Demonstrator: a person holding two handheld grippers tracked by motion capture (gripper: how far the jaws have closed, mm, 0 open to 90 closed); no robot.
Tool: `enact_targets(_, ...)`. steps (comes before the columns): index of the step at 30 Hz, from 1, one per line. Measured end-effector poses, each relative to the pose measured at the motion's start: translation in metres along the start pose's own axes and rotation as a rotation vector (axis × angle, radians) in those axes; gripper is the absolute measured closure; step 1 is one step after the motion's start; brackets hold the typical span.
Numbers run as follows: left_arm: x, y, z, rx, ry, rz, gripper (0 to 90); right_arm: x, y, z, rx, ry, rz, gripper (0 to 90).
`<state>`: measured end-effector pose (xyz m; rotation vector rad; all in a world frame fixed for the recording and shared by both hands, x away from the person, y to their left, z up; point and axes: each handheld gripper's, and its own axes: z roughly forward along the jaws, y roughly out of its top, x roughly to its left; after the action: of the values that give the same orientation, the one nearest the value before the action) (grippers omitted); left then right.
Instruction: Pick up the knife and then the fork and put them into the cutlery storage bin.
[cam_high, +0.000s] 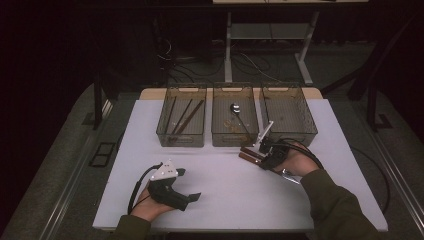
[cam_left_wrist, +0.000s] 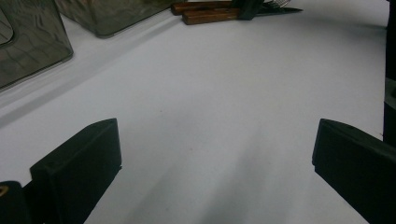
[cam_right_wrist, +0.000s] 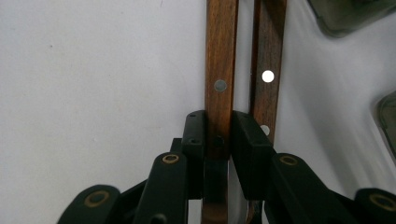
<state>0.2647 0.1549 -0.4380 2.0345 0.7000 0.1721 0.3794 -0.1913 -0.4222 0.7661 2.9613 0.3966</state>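
**user1:** Near the middle bin (cam_high: 234, 116), on the white table (cam_high: 220, 190), the right gripper (cam_right_wrist: 219, 133) has its jaws clamped on one wooden handle (cam_right_wrist: 221, 70). That handle runs straight out between the pads.

**user2:** Yep, and a second wooden handle (cam_right_wrist: 268, 60) lies just beside it, outside the jaws. The left gripper (cam_left_wrist: 217, 161) sits wide open over bare table, gripping nothing, well apart from both handles.
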Motion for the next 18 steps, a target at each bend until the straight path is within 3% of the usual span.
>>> enact_targets(4,0.000,0.000,0.000,0.000,0.000,-0.001,0.2,0.000,0.009,0.001,0.065,0.008,0.004,75.1)
enact_targets(12,-0.001,0.000,0.000,0.002,-0.003,0.002,0.2,-0.001,0.020,0.003,0.142,0.003,-0.004,76.1)
enact_targets(18,0.000,0.000,0.000,-0.001,-0.003,-0.001,0.2,0.001,0.019,0.002,0.135,-0.005,-0.001,76.6)
